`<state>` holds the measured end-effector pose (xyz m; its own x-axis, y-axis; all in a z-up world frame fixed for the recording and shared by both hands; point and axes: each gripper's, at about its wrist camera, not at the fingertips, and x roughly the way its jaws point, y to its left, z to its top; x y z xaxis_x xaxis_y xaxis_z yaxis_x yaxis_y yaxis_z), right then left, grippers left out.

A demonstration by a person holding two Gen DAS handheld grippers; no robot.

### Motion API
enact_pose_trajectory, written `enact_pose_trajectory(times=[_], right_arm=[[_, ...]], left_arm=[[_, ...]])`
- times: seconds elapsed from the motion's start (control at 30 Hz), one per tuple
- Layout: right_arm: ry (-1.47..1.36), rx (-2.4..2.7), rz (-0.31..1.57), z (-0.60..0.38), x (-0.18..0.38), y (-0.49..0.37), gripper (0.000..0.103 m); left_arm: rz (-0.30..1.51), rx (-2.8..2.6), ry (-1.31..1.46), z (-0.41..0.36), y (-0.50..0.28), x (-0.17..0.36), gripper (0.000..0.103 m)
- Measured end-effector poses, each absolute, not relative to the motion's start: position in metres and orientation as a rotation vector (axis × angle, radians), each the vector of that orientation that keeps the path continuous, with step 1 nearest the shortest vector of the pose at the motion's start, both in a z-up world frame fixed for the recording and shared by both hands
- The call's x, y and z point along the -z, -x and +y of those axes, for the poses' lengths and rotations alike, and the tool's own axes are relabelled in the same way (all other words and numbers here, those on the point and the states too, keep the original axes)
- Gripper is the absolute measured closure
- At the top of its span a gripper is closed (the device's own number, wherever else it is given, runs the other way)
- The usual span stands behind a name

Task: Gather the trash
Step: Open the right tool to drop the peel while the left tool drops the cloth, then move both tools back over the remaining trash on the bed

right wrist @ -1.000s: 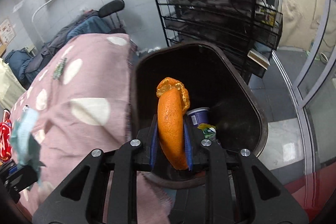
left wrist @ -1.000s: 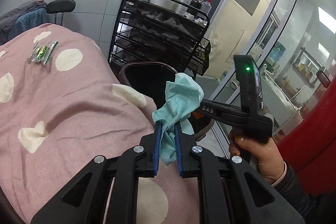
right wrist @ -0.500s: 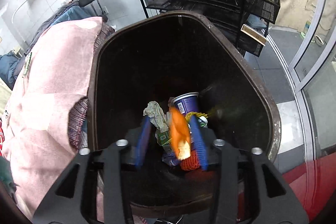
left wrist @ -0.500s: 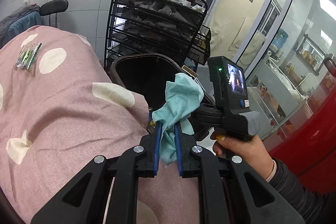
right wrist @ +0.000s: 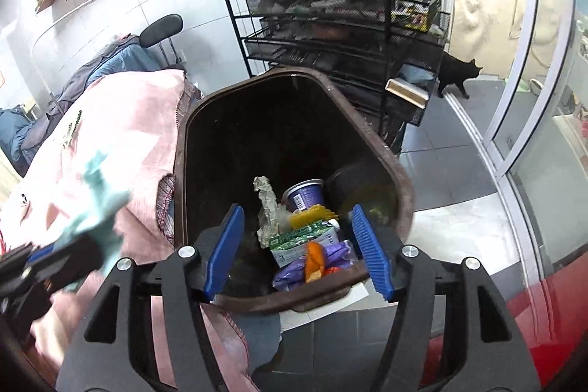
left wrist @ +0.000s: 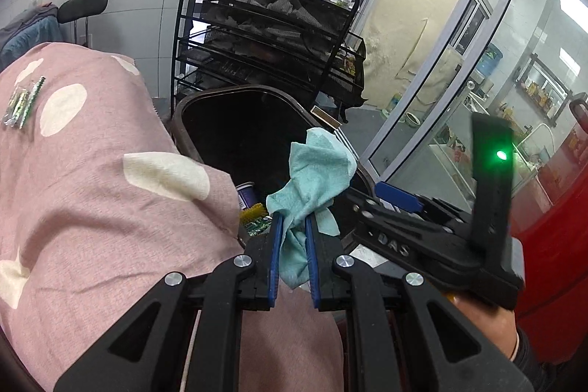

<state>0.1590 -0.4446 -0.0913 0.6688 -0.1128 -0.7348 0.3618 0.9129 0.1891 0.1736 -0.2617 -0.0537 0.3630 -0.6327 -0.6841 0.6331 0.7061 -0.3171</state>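
My left gripper [left wrist: 292, 234] is shut on a crumpled teal tissue [left wrist: 316, 171], held at the near rim of the brown trash bin [left wrist: 183, 112]. My right gripper [right wrist: 297, 252] is open and empty above the bin [right wrist: 400, 186]. An orange peel [right wrist: 315, 261] lies in the bin among a purple cup [right wrist: 305, 195], a green carton [right wrist: 301, 239], foil and purple wrap. The right gripper also shows in the left wrist view [left wrist: 397, 199], right of the tissue. A green wrapper [left wrist: 22, 101] lies on the pink spotted cover [left wrist: 92, 208].
A black wire rack [left wrist: 264, 35] with bottles stands right behind the bin. A black cat [right wrist: 455, 76] walks by the glass door [right wrist: 529, 68]. A red surface [right wrist: 551, 311] is at the right. A chair with clothes [right wrist: 121, 54] stands at the back left.
My right gripper opened and the orange peel dropped into the bin; the gripper then drew back a little. My left gripper kept hold of the tissue and moved closer to the bin.
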Motion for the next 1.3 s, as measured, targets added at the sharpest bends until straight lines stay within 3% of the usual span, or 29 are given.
enact_pose_trajectory(times=[0.37,0.43,0.5,0.53,0.57,0.6,0.87,1.3], right_arm=[[-0.319,0.266,0.825,-0.438,0.094,-0.151,0.040],[-0.317,0.261,0.827,-0.437,0.094,-0.150,0.040],[-0.313,0.258,0.830,-0.436,0.095,-0.150,0.040],[-0.311,0.258,0.833,-0.435,0.095,-0.150,0.040],[-0.310,0.259,0.836,-0.435,0.096,-0.150,0.040],[-0.310,0.257,0.839,-0.435,0.096,-0.150,0.040],[-0.281,0.209,0.825,-0.419,0.086,-0.158,0.040],[-0.131,-0.148,0.838,-0.305,0.048,-0.205,0.032]], left_arm=[[0.927,0.761,-0.035,-0.294,-0.216,0.058,0.090],[0.948,0.748,-0.024,-0.298,-0.224,0.062,0.084],[0.954,0.742,-0.016,-0.300,-0.228,0.063,0.065],[0.942,0.732,-0.016,-0.300,-0.229,0.062,0.042],[0.917,0.725,-0.019,-0.299,-0.227,0.059,0.026],[0.888,0.716,-0.029,-0.298,-0.225,0.056,0.019],[0.818,0.658,-0.029,-0.259,-0.218,0.039,0.014],[0.800,0.421,0.058,-0.097,-0.204,0.035,0.010]])
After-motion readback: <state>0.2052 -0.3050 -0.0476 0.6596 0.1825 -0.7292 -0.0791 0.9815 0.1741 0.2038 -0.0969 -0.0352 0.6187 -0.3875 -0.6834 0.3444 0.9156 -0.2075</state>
